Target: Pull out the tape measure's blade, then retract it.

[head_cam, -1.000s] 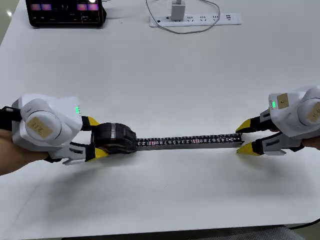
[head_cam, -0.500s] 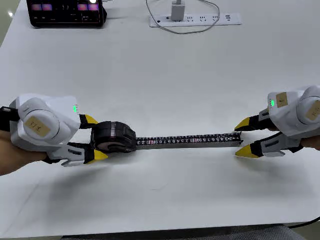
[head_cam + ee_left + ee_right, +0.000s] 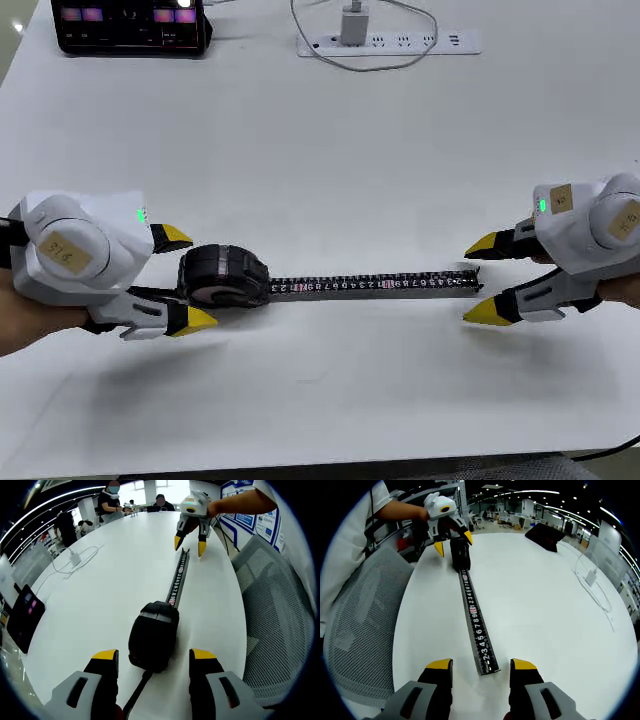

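A black tape measure case [image 3: 223, 275] lies on the white table [image 3: 330, 160], its blade [image 3: 375, 283] drawn out flat to the right. My left gripper [image 3: 187, 278] stands open, with a yellow tip on either side of the case and a gap to each. In the left gripper view the case [image 3: 154, 635] sits between the jaws of my left gripper [image 3: 154, 655]. My right gripper [image 3: 480, 278] is open around the blade's end, with a clear gap on both sides. In the right gripper view the blade's end [image 3: 487, 667] lies between the jaws of my right gripper [image 3: 481, 665].
A power strip [image 3: 395, 40] with a charger and a looped white cable lies at the table's far edge, and a dark screen device [image 3: 130, 25] at the far left. The table's near edge [image 3: 330, 462] runs just below the grippers. A mesh chair [image 3: 360, 615] stands beside the table.
Both grippers have opened wider. The left has let go of the case and the right has let go of the blade's end. The blade stays drawn out on the table.
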Available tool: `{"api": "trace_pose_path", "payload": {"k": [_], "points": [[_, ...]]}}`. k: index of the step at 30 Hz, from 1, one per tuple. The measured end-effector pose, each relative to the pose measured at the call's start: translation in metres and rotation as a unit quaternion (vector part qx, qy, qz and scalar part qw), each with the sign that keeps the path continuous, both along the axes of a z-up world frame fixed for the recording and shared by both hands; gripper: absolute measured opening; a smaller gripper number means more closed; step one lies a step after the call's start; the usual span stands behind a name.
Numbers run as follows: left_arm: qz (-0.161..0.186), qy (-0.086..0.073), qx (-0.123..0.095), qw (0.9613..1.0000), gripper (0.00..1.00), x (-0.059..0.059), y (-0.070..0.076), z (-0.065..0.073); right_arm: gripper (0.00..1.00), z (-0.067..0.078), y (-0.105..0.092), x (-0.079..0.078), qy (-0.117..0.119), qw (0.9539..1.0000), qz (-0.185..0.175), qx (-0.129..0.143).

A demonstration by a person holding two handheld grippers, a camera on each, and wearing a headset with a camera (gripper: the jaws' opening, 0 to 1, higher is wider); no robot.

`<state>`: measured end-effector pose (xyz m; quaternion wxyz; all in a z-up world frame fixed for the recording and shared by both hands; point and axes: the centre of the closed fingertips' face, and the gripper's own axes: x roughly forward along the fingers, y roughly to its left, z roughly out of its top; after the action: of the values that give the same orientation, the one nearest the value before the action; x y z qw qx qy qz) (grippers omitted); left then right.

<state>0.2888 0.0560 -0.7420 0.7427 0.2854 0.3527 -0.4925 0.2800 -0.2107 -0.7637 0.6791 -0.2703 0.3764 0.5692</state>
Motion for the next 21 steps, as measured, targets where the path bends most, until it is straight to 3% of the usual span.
{"api": "trace_pose_path", "payload": {"k": [7,12,14,21], "points": [[0.015,-0.002,-0.009,0.9998,0.56,0.000,0.001,0.006,0.46,0.005,0.002,-0.001,0.000,1.0000,-0.006,0.007],[0.037,-0.014,-0.021,0.9990,0.61,0.001,0.004,0.013,0.53,0.013,0.004,-0.002,-0.005,0.9996,-0.019,0.018],[0.048,-0.027,-0.028,0.9981,0.62,0.002,0.004,0.018,0.57,0.016,0.003,0.001,-0.010,0.9992,-0.029,0.024],[0.067,-0.034,-0.046,0.9961,0.71,-0.003,0.005,0.022,0.67,0.023,0.002,-0.002,-0.021,0.9980,-0.048,0.035]]}}
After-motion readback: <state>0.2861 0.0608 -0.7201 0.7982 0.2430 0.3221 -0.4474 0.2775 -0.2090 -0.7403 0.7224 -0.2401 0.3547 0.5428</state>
